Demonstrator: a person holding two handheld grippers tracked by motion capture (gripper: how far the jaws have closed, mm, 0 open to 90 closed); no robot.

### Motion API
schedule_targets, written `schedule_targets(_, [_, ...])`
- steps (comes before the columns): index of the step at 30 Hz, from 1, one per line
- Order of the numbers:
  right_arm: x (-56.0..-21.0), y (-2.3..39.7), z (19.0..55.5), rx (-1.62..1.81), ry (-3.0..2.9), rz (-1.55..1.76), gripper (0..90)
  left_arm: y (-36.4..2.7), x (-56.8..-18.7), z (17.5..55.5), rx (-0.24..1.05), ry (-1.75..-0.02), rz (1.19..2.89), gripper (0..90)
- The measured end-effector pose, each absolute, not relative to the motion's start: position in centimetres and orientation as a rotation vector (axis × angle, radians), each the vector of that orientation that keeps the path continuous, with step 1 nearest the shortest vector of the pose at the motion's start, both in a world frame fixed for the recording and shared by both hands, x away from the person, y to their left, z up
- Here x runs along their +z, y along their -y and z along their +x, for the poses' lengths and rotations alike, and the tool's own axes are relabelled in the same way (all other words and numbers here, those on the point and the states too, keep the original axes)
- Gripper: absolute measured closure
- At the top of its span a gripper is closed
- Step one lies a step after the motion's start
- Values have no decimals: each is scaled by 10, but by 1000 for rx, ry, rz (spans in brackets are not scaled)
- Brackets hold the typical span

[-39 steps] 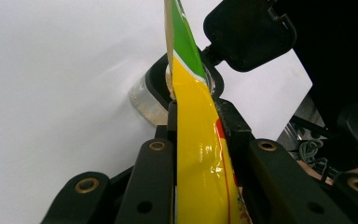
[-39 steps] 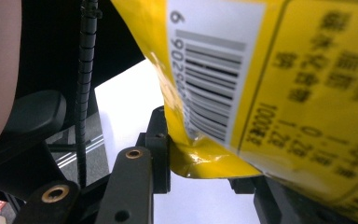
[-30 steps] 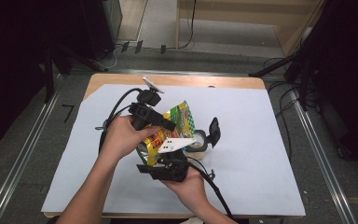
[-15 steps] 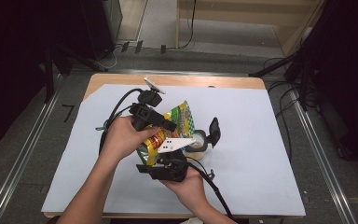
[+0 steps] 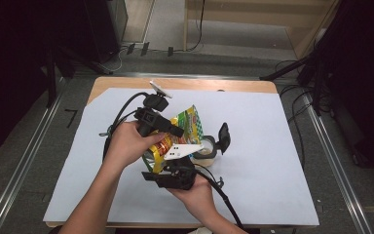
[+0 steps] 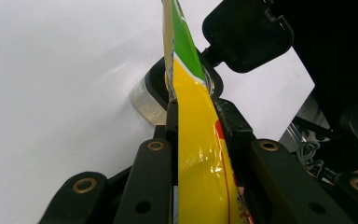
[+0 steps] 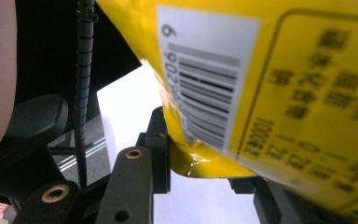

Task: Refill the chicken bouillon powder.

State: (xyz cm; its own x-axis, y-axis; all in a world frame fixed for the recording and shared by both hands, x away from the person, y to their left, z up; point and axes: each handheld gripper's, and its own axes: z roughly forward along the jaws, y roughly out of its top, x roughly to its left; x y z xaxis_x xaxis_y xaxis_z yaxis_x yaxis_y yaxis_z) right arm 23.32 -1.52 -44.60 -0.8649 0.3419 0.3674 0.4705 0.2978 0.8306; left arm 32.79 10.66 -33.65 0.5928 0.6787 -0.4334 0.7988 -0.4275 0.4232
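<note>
Both tongs (image 6: 196,116) around snack bag (image 6: 196,154)

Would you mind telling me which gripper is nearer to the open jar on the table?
Left. The left gripper holds the snack bag just above the jar; the right gripper grips the bag's lower end, nearer the person.

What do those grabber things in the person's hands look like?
Both are black. The left gripper has two chunky jaws with round brass-coloured rivets, and so does the right gripper. A thick black cable trails from the right one. A pale three-cornered plate sits on top. The forearms are bare, with no sleeves.
</note>
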Motion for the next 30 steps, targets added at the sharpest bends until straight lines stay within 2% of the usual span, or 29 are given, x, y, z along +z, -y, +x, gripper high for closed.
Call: schedule_targets(30, [-445, 14, 232, -1624, 2438, -756, 682, -108, -336, 327, -266, -1171, 2218, 775])
